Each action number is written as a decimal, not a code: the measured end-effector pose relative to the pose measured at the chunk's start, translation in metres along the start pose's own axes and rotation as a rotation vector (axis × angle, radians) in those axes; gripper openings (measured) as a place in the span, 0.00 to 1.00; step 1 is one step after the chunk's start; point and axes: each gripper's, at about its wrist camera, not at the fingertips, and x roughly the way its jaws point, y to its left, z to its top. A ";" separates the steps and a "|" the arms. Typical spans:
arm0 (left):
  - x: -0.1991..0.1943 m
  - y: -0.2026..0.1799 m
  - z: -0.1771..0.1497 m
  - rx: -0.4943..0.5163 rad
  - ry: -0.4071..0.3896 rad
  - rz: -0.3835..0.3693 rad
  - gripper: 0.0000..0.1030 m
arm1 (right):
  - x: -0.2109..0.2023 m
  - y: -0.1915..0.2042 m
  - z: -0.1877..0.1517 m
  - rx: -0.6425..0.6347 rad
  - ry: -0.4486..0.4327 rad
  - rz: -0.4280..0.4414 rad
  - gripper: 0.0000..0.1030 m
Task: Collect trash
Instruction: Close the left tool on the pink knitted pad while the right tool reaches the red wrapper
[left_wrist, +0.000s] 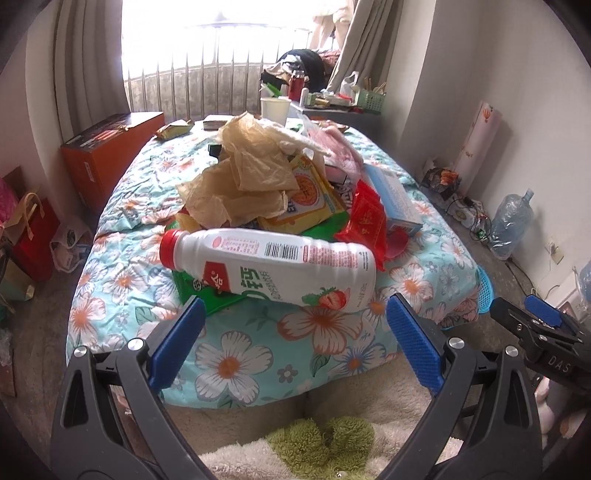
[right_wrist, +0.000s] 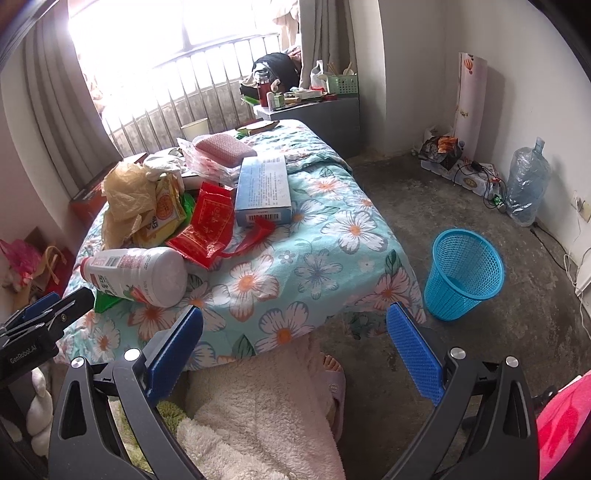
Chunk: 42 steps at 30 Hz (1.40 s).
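Note:
A pile of trash lies on a floral-covered table (left_wrist: 258, 354). In front is a white strawberry milk bottle (left_wrist: 273, 266) with a red cap, lying on its side; it also shows in the right wrist view (right_wrist: 140, 273). Behind it are crumpled tan plastic bags (left_wrist: 251, 173), yellow snack packets (left_wrist: 310, 199), a red wrapper (left_wrist: 369, 218) and a light blue box (right_wrist: 264, 192). My left gripper (left_wrist: 295, 332) is open and empty, just short of the bottle. My right gripper (right_wrist: 295, 339) is open and empty over the table's near right corner. A blue mesh wastebasket (right_wrist: 461, 273) stands on the floor to the right.
A white cup (left_wrist: 275, 109) and more packets sit at the table's far end. An orange box (left_wrist: 107, 155) and bags stand on the left floor. A large water jug (right_wrist: 526, 184), cables and a grey side table (right_wrist: 314, 110) line the right wall. A fluffy blanket covers my lap.

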 end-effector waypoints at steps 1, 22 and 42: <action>-0.001 0.002 0.001 0.001 -0.023 -0.014 0.91 | 0.003 -0.001 0.002 0.014 0.004 0.017 0.94; 0.027 0.038 0.071 -0.021 -0.143 -0.161 0.91 | 0.073 -0.002 0.050 0.216 0.138 0.317 0.77; 0.104 -0.005 0.204 0.099 0.127 -0.461 0.59 | 0.118 -0.026 0.117 0.267 0.108 0.321 0.73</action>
